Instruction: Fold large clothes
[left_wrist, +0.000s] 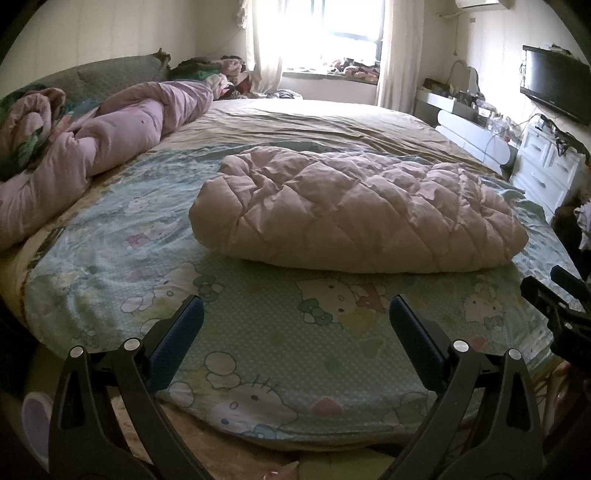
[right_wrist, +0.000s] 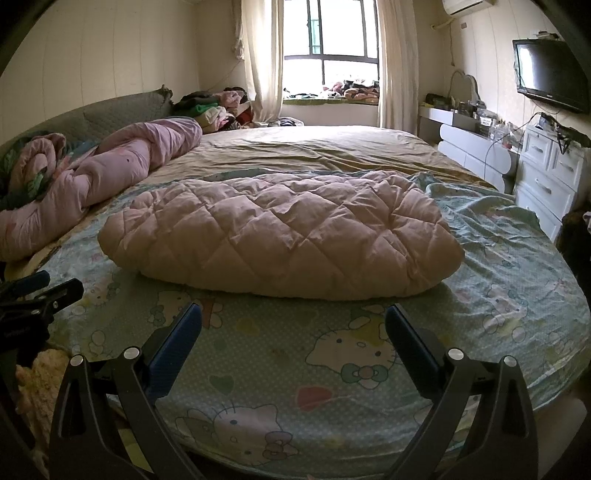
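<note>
A pink quilted padded garment (left_wrist: 354, 210) lies folded into a compact bundle on the cartoon-print sheet (left_wrist: 258, 332) of the bed; it also shows in the right wrist view (right_wrist: 284, 236). My left gripper (left_wrist: 295, 310) is open and empty, held back over the sheet near the bed's front edge, short of the bundle. My right gripper (right_wrist: 293, 317) is open and empty, just short of the bundle's near edge. The right gripper shows at the right edge of the left wrist view (left_wrist: 554, 295), and the left gripper at the left edge of the right wrist view (right_wrist: 40, 291).
A rolled pink duvet (left_wrist: 92, 147) lies along the left side of the bed. A clothes pile (right_wrist: 218, 107) sits by the window. White drawers (right_wrist: 546, 177), a dresser (right_wrist: 465, 136) and a wall television (right_wrist: 550, 74) stand at the right.
</note>
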